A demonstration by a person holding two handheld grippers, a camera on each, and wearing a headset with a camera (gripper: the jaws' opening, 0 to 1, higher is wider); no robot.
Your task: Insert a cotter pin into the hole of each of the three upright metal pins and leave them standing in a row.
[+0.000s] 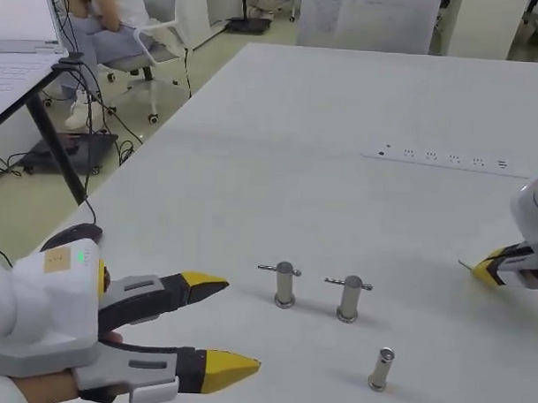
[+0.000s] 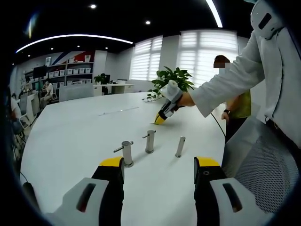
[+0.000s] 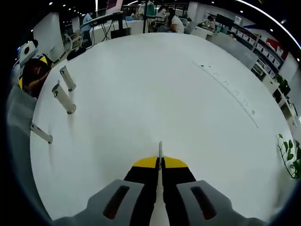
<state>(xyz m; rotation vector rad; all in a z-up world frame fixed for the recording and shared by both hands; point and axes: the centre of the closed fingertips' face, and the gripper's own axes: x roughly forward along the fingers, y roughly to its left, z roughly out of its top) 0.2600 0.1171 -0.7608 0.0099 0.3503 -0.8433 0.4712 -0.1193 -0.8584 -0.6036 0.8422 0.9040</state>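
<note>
Three metal pins stand on the white table [image 1: 279, 166]. The left pin [image 1: 285, 284] and the middle pin [image 1: 350, 298] each carry a cotter pin crosswise near the top. The third pin [image 1: 382, 368], nearer to me, has a bare hole. My left gripper [image 1: 238, 326] is open and holds nothing, left of the pins; its view shows them ahead [image 2: 126, 153] [image 2: 150, 141] [image 2: 180, 146]. My right gripper [image 1: 489, 267] rests low at the table's right side, shut on a thin cotter pin [image 3: 160, 149] that sticks out past its tips. The pins [image 3: 63, 98] are far to its left.
A white power strip [image 1: 447, 159] lies flat across the far right of the table. A person sits on an office chair [image 1: 146, 60] beyond the table's left edge, beside a desk with cables. Another person stands behind a plant [image 2: 176, 77].
</note>
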